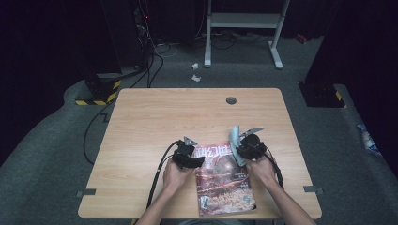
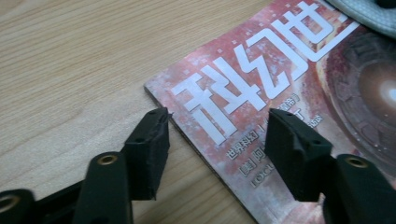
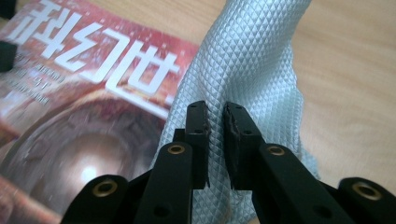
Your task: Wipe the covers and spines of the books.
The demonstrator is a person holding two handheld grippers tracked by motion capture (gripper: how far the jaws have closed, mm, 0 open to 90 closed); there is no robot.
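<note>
A red magazine [image 1: 224,180] with large white characters on its cover lies flat near the table's front edge. My left gripper [image 1: 199,161] stands open at the magazine's far left corner [image 2: 261,79]. One jaw is over the bare wood, the other over the cover, and my left gripper [image 2: 219,126] holds nothing. My right gripper [image 1: 238,150] is at the magazine's far right corner, shut on a pale blue-grey quilted cloth [image 1: 234,136]. In the right gripper view the cloth [image 3: 243,56] rises in a fold pinched between the jaws of my right gripper [image 3: 215,116], beside the cover [image 3: 84,93].
The wooden table [image 1: 164,117] has a round cable hole [image 1: 231,100] near its far edge. On the floor behind stand a white metal frame [image 1: 244,21] and a yellow-and-black striped base [image 1: 98,91] with cables. Each gripper's cable trails toward the front edge.
</note>
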